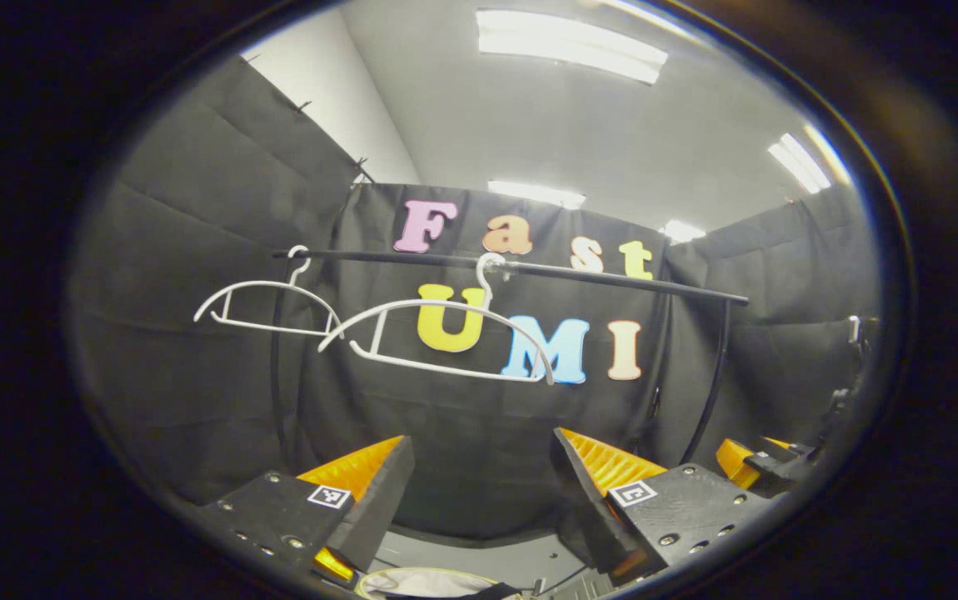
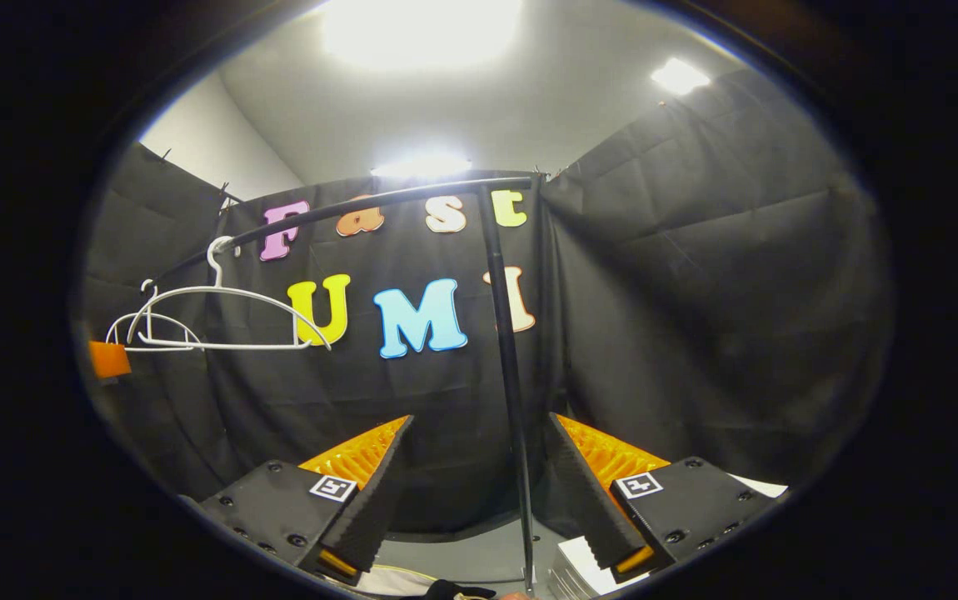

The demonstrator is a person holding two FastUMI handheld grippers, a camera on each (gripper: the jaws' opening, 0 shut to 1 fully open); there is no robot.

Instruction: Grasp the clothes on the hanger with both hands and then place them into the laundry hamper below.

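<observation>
Two white hangers hang bare on a black rail (image 1: 529,268): the nearer hanger (image 1: 437,337) at the middle, the farther hanger (image 1: 266,308) to its left. My left gripper (image 1: 483,440) stands open below them with nothing between its fingers. Under it peeks the pale rim of the hamper (image 1: 425,577), with something dark (image 1: 487,591) lying at it. My right gripper (image 2: 480,418) is open too, and the rack's upright post (image 2: 511,375) runs between its fingers farther off. The bare hangers (image 2: 221,321) show at the left in the right gripper view.
Black cloth walls close the booth on three sides. The other gripper (image 1: 766,462) shows at the far right of the left gripper view. Part of the other gripper (image 2: 108,358) also sits at the left edge of the right gripper view. Something white (image 2: 583,562) lies on the floor.
</observation>
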